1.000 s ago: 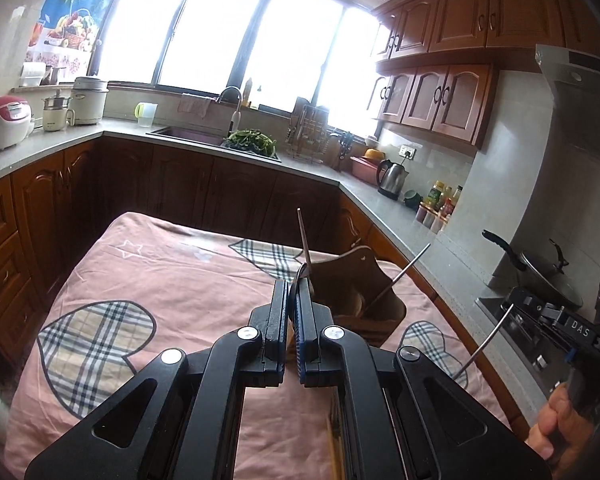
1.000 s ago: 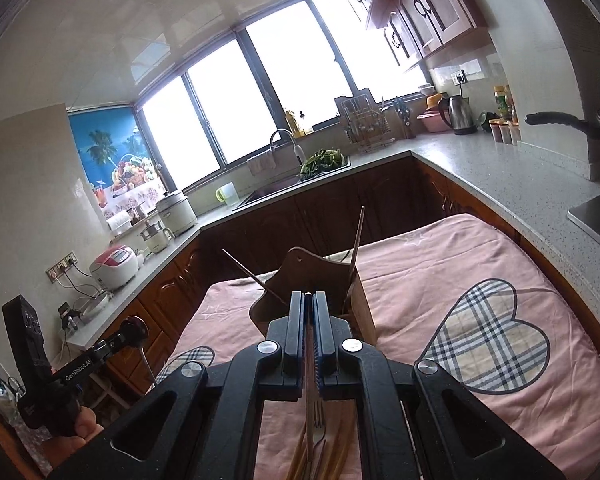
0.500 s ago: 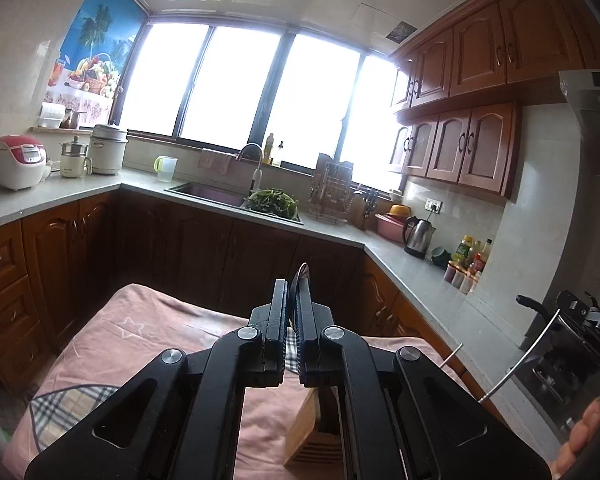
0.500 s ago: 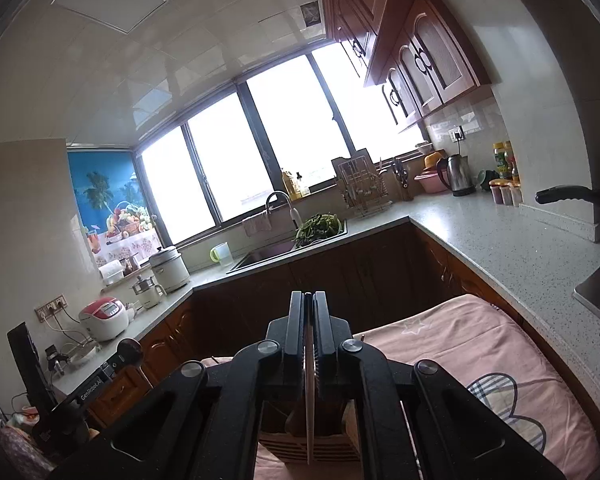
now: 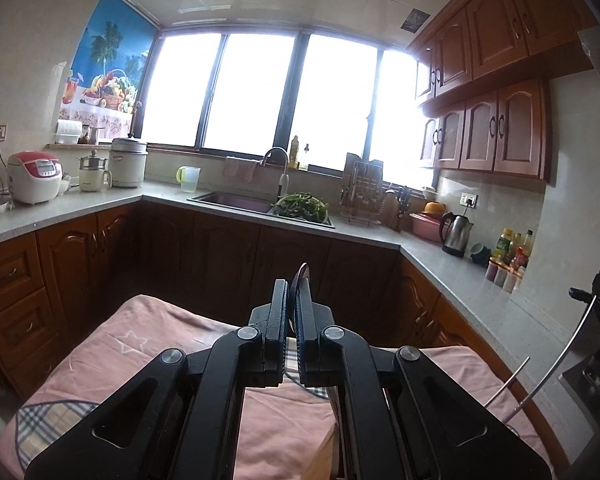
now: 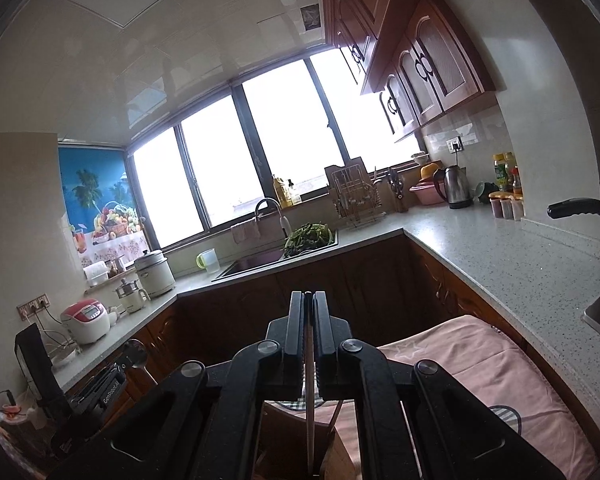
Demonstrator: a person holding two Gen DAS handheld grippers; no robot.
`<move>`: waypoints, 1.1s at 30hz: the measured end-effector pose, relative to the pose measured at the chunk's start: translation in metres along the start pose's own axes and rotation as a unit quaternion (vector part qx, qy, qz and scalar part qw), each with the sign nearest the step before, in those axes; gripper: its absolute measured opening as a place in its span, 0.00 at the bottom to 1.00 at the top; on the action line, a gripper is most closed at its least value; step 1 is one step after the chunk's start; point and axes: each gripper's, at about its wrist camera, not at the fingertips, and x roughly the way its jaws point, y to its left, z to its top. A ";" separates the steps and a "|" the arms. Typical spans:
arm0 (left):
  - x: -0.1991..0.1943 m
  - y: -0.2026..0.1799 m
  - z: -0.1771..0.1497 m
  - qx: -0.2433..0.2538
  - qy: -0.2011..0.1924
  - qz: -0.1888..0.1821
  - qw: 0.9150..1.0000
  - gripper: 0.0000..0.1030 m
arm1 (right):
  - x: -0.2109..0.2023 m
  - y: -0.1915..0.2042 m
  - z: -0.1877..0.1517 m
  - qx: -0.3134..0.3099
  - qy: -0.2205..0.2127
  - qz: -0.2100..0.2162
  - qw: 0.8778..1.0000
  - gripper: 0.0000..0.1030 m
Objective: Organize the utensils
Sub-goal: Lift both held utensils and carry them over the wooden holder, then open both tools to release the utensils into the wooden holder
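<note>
Gripping utensils [image 5: 302, 276], both tongs [image 6: 309, 312]

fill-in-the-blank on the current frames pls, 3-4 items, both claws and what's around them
1. The left claw is shut on a metal ____.
2. The right claw is shut on a thin metal utensil whose lower end reaches toward a ____ holder.
3. The table under both claws is covered by a ____ cloth.
4. Beside the sink sits a pile of leafy ____.

Missing words: spoon; wooden; pink; greens
</note>
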 end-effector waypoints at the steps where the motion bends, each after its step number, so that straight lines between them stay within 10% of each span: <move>1: 0.002 -0.003 -0.004 0.003 0.001 0.001 1.000 0.03 | 0.005 -0.001 -0.004 -0.001 0.004 -0.002 1.000 0.04; 13: 0.017 -0.023 -0.055 0.050 0.041 -0.003 0.998 0.03 | 0.042 -0.020 -0.061 0.023 0.074 -0.006 0.997 0.04; 33: 0.026 -0.033 -0.062 0.070 0.101 -0.036 0.992 0.15 | 0.048 -0.028 -0.060 0.044 0.102 -0.009 0.994 0.11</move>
